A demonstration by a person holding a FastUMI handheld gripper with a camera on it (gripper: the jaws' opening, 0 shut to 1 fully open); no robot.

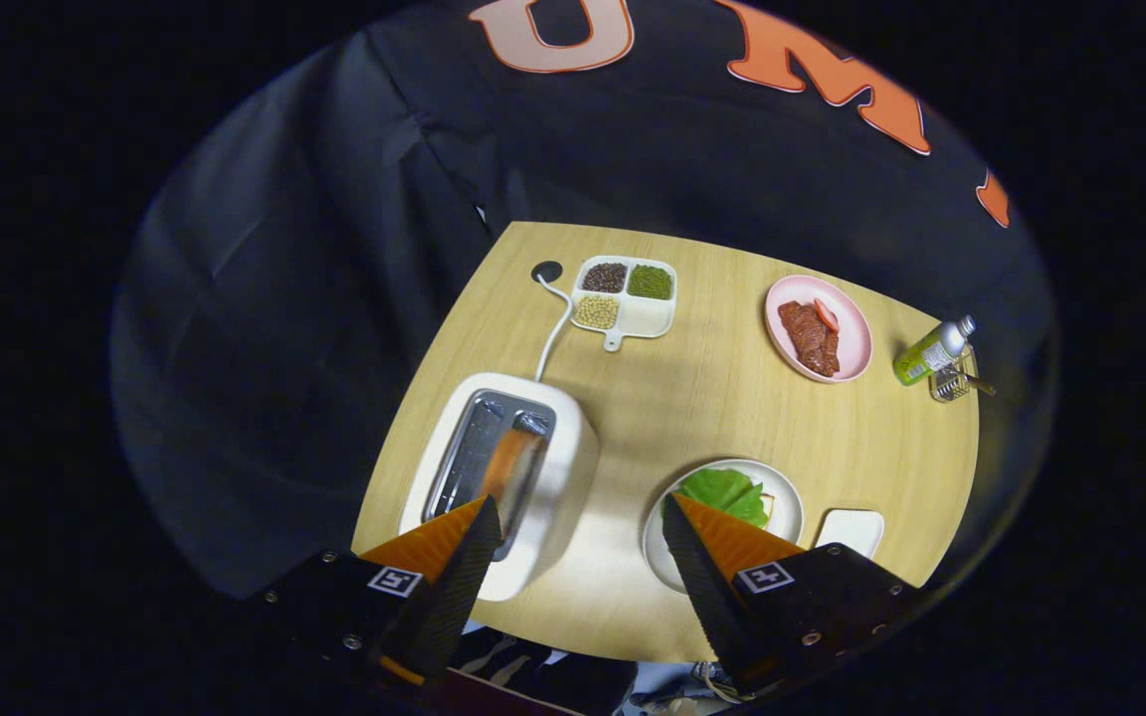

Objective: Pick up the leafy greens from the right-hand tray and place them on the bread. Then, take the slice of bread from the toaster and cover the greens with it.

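Gripper [573,517]: fingers spread wide, nothing between them, held high above the table [702,418].
Toaster [503,477]: just ahead of the left finger, a bread slice [511,465] standing in its slot.
Leafy greens [727,494]: lying on the white plate [782,502] by the right finger; bread beneath barely visible.
Small white tray [852,530]: just right of that plate.
Pink plate [819,328]: beyond, holding meat.
Divided dish [625,295]: far side, with beans.
Bottle [934,350]: at the right edge.

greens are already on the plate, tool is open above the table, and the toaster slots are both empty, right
Not quite: the toaster is not empty; the gripper view shows a bread slice in one slot. The greens do lie on the plate, and the tool is open.
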